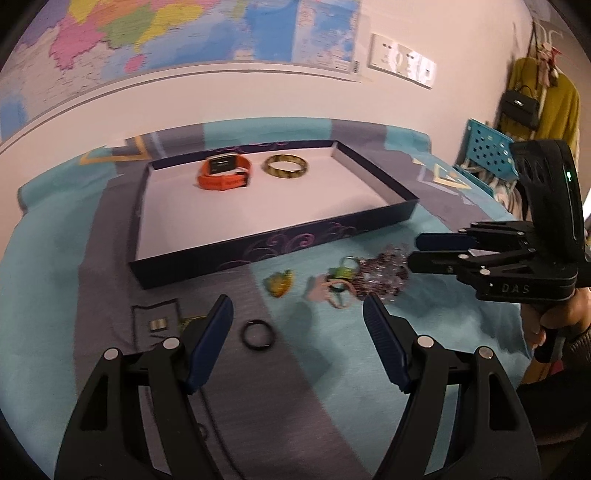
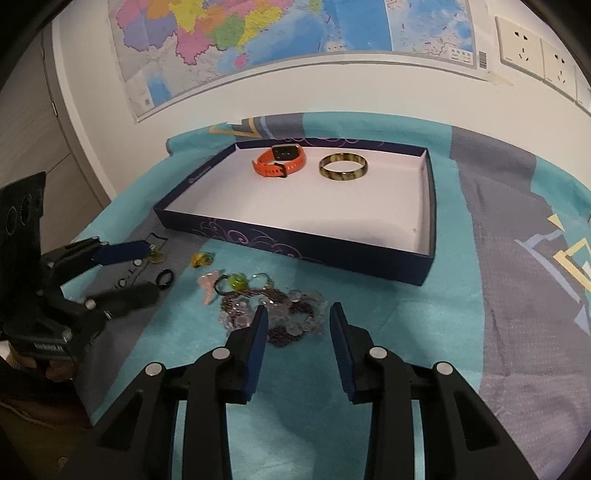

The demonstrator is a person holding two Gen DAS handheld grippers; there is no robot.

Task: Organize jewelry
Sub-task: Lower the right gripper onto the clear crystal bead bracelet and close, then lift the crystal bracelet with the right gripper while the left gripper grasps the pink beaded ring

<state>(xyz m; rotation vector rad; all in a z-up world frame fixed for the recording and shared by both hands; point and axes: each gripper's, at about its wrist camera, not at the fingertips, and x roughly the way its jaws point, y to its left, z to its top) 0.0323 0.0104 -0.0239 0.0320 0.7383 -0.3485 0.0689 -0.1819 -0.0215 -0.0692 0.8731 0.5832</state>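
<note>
A dark blue box (image 1: 258, 251) (image 2: 295, 247) with a white floor holds an orange watch (image 1: 225, 173) (image 2: 280, 162) and a marbled bangle (image 1: 286, 176) (image 2: 343, 177). In front of it on the cloth lie a black ring (image 1: 244, 334), a yellow-green brooch (image 1: 279, 282), a pink clip (image 2: 208, 286), a green bead ring (image 2: 236, 281) and a heap of beaded necklace (image 1: 380, 277) (image 2: 291, 306). My left gripper (image 1: 297, 301) (image 2: 147, 269) stands open just above the black ring. The right gripper (image 2: 299, 310) (image 1: 413, 251) is narrowly open, its tips over the necklace heap, not pressing it.
A turquoise and grey cloth (image 2: 461, 295) covers the table. Against the wall behind hang a map (image 2: 258, 29) and sockets (image 2: 524, 40). A blue perforated basket (image 1: 487, 147), a black bag and a yellow garment (image 1: 557, 107) are at the far right. A hand (image 1: 554, 321) holds the right gripper.
</note>
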